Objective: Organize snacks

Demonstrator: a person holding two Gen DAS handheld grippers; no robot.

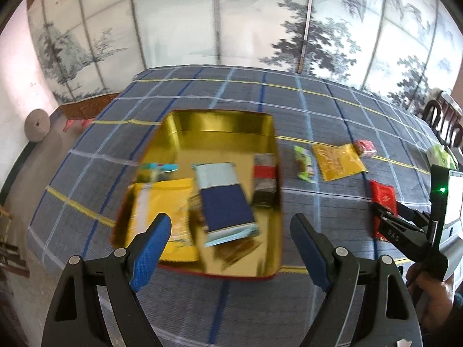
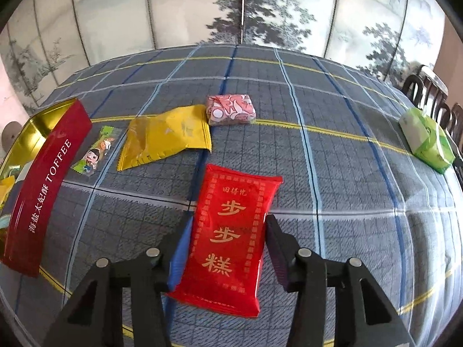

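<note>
An open tin (image 1: 222,120), gold inside and red outside (image 2: 46,179), lies on the checked tablecloth. It holds a blue and white packet (image 1: 225,202), a yellow packet (image 1: 170,199) and a red and silver one (image 1: 264,177). My left gripper (image 1: 231,222) hovers open over the tin's near end with nothing between its fingers. A red snack packet (image 2: 231,231) with gold characters lies right of the tin. My right gripper (image 2: 228,221) has a pad against each long side of it and is also seen in the left wrist view (image 1: 385,217).
Between the tin and the red packet lie a small green candy (image 2: 95,153), a yellow packet (image 2: 167,138) and a pink wrapped snack (image 2: 231,110). A green tissue pack (image 2: 425,138) sits at the far right edge near dark chairs (image 2: 437,98). A painted screen stands behind the table.
</note>
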